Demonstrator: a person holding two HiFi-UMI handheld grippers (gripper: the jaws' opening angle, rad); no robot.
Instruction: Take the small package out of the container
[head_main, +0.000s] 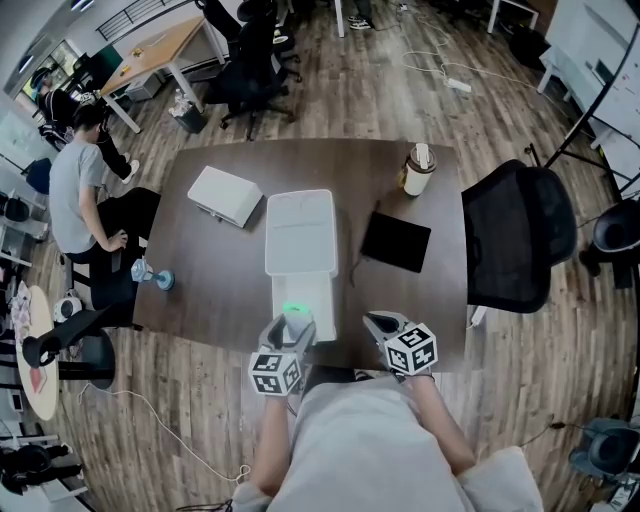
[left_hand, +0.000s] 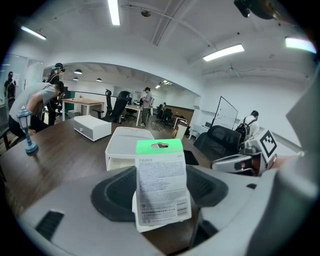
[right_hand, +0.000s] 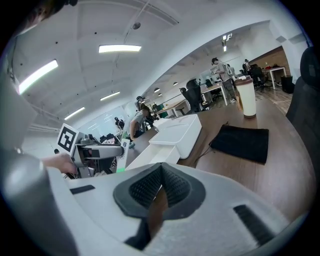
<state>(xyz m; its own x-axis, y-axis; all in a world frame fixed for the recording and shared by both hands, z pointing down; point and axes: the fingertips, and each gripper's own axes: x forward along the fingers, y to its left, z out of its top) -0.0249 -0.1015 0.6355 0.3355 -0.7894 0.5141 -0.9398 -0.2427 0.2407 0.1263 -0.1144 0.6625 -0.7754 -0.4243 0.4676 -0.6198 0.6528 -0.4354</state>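
Bench (head_main: 220, 270): dark brown, fills the middle of the head view. The near edge is close under both tongs, so I judge a dropped thing may fall to the floor.
Container (head_main: 300, 235): white, in the centre of the bench, with its drawer pulled out toward the lower edge of the frame. A bump from the tongs could push it.
Left tongs (head_main: 296, 322): clamped on the lower part of the package, low in the frame at the near end of the drawer.
Right tongs (right_hand: 160, 187): jaws together and empty, just right of the left tongs, so they give no support.
Package (left_hand: 161, 185): small and flat with a green top, upright in the left tongs, in front of the container. It is thin and only its lower part is gripped, so a quick turn may let it tilt or slip out.
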